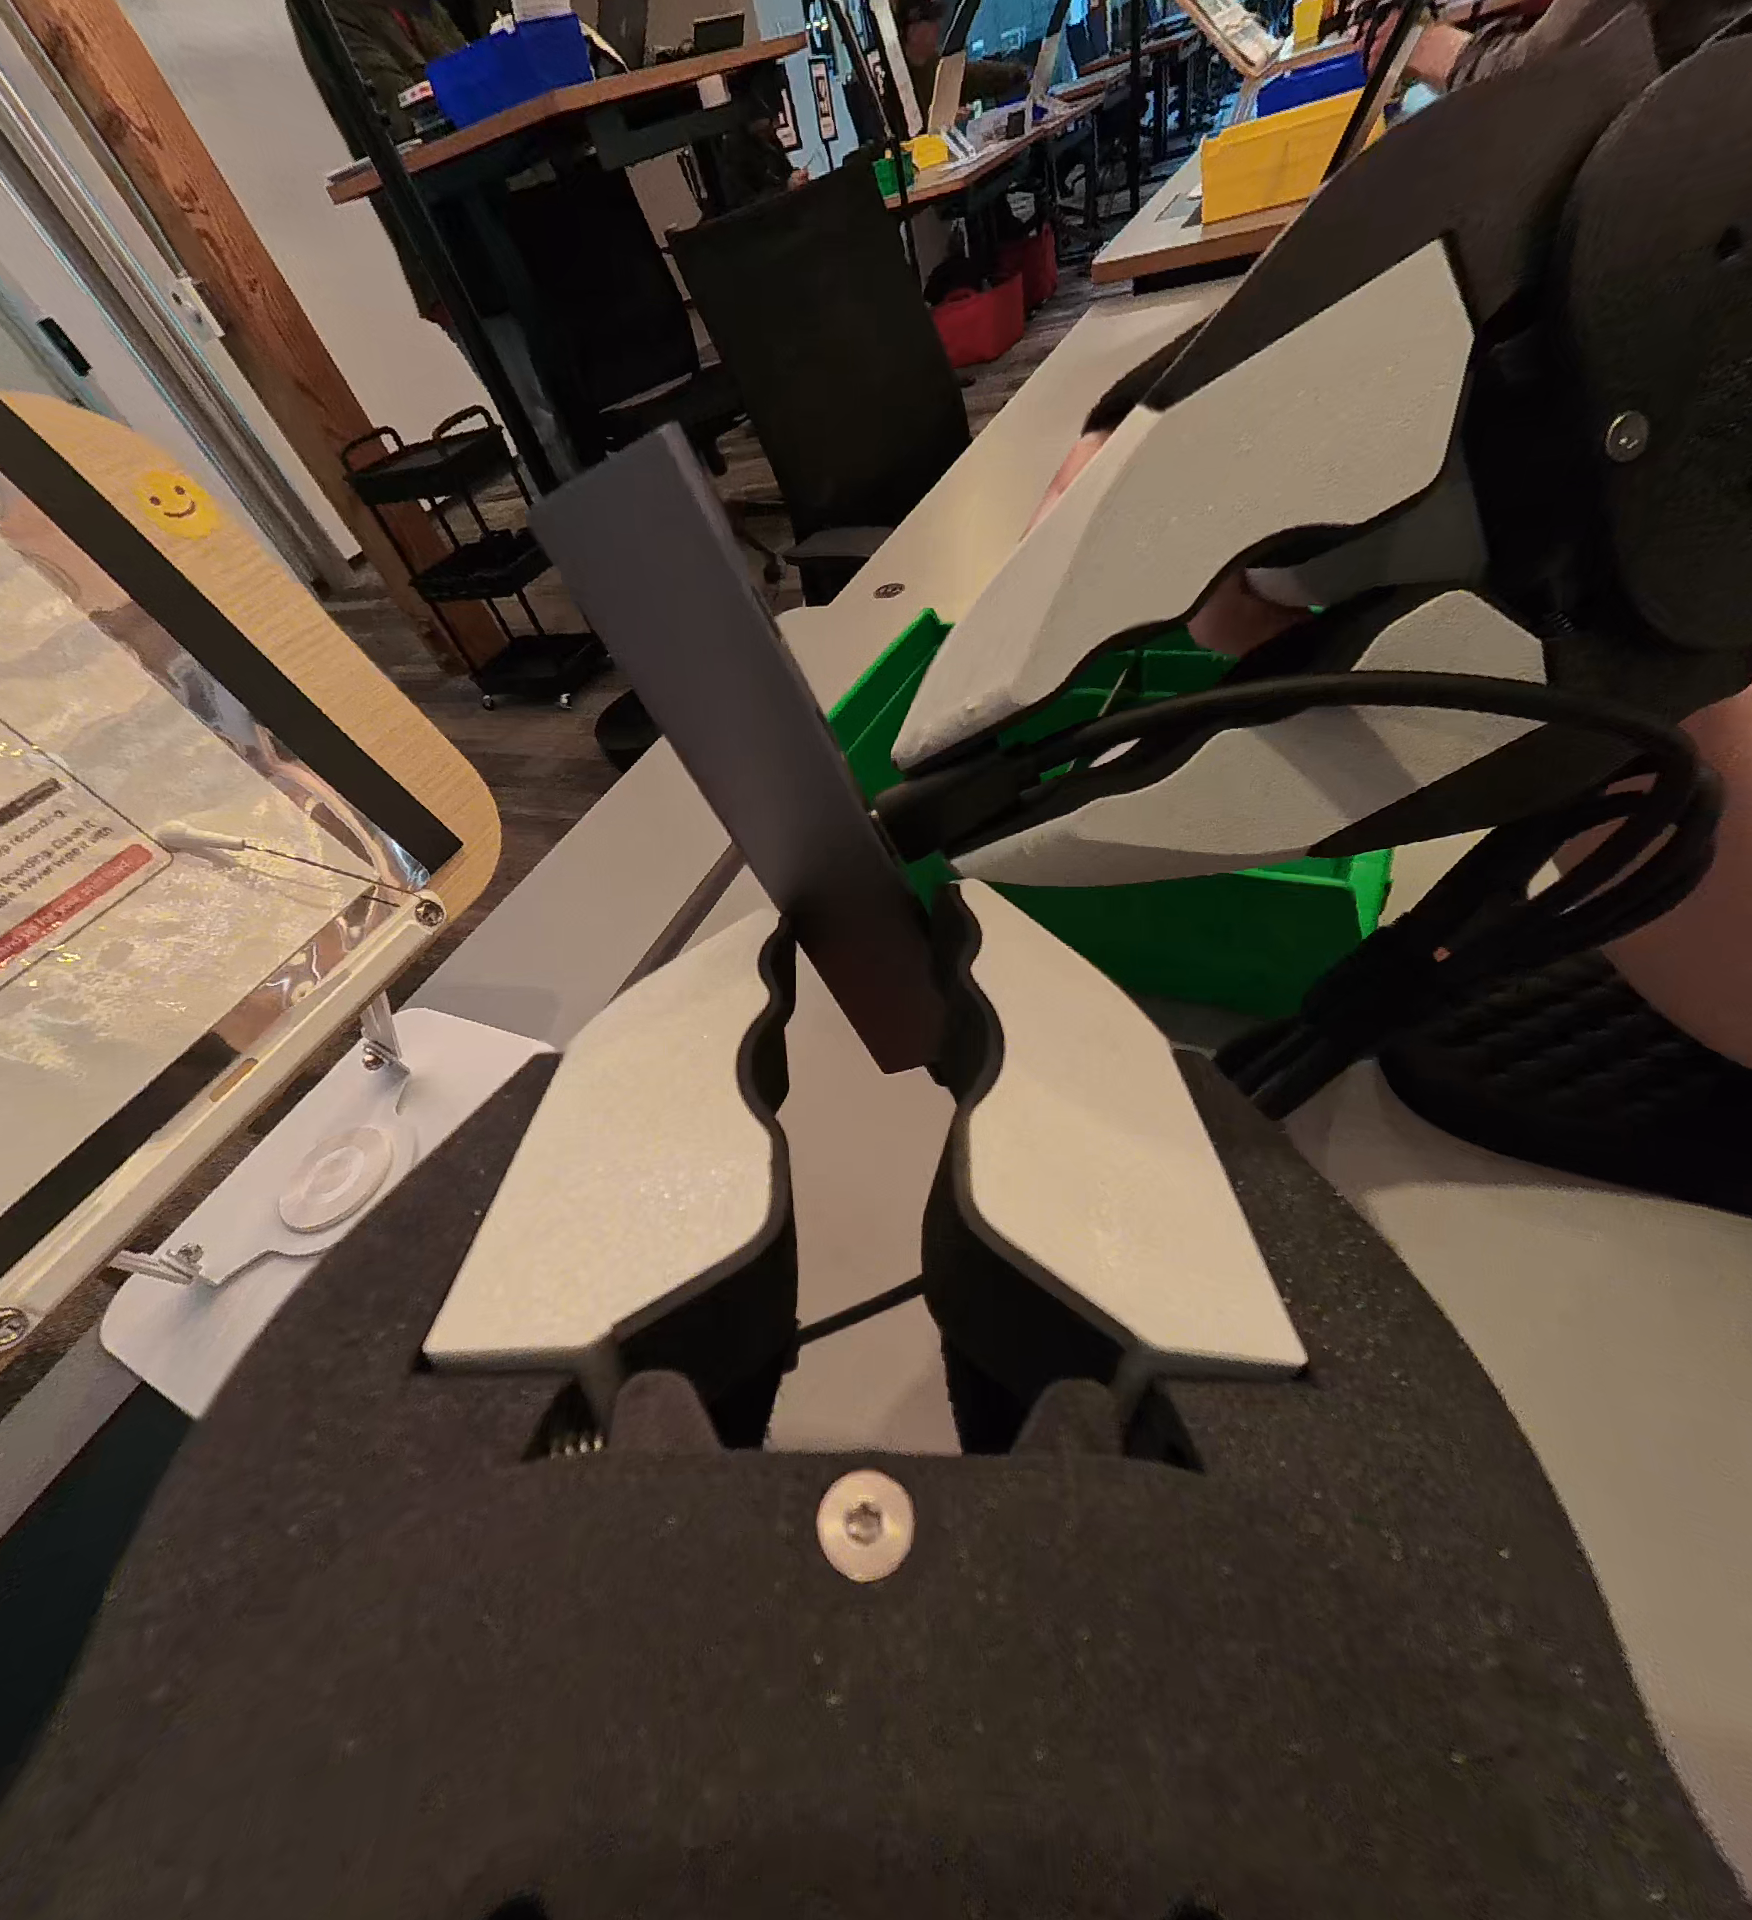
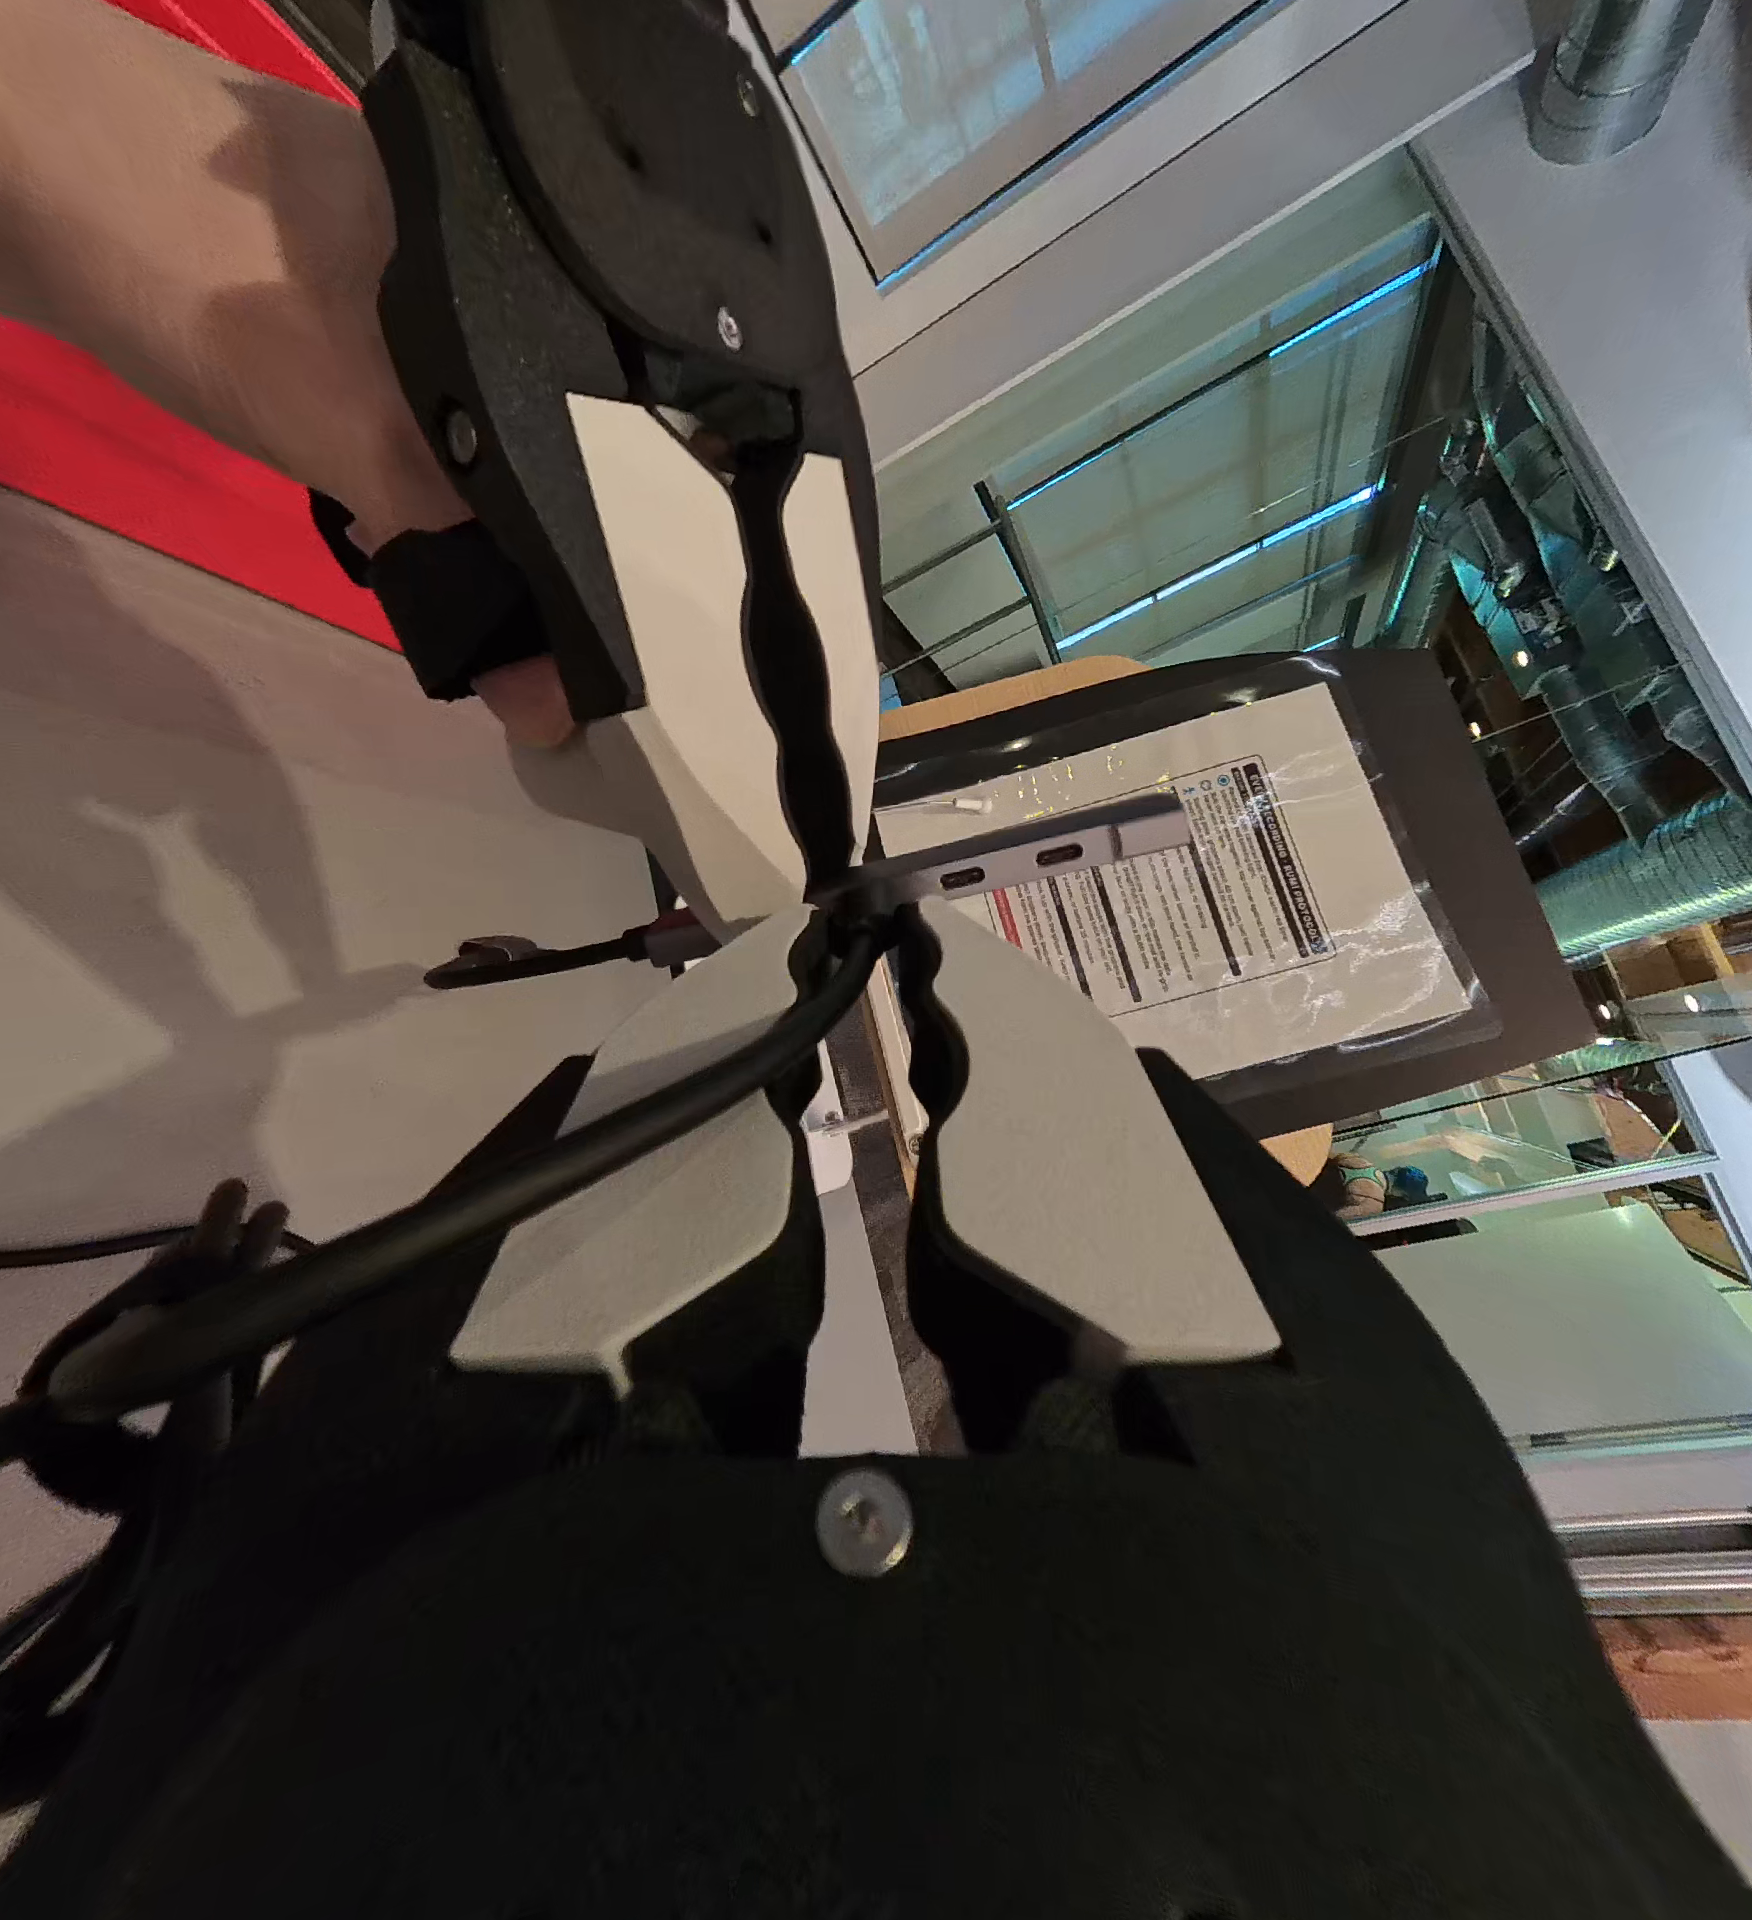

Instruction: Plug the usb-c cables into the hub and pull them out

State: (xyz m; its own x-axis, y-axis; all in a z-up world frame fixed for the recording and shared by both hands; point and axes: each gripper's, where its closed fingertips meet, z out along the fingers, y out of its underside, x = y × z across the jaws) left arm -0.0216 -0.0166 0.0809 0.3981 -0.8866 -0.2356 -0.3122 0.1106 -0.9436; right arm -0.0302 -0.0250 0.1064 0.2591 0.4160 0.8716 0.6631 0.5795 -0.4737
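The grey hub [image 1: 747, 727] is held off the bench [image 1: 1578, 1403] by the left hand-held gripper [image 1: 867, 966], whose two pale fingers are clenched on the lower end of the slab, so that it rises tilted up and away to the left. In the left wrist view the right hand-held gripper [image 1: 939, 821] is seen coming in from the upper right, closed on the black plug of a usb-c cable [image 1: 1371, 691], and the plug tip is pressed against the narrow edge of the hub; whether it is fully seated cannot be told. The cable is looped back behind the gripper toward a person's forearm [image 1: 1745, 935], beside a coiled black bundle [image 1: 1537, 894]. A green bin [image 1: 1215, 925] is seen behind the two grippers on the bench. In the right wrist view the right hand-held gripper [image 2: 856, 899] is shown pinching the plug at its fingertips, with the usb-c cable [image 2: 643, 1132] trailing down to the left across the near finger. The hub [image 2: 1038, 847] is seen edge-on just beyond, with two empty oval ports showing along its side. The left hand-held gripper [image 2: 810, 852] enters from above, held by a hand [image 2: 259, 343]. A second cable end [image 2: 539, 951] lies on the pale bench [image 2: 228, 831] to the left. A laminated sheet on a stand [image 2: 1371, 904] is seen behind the hub.
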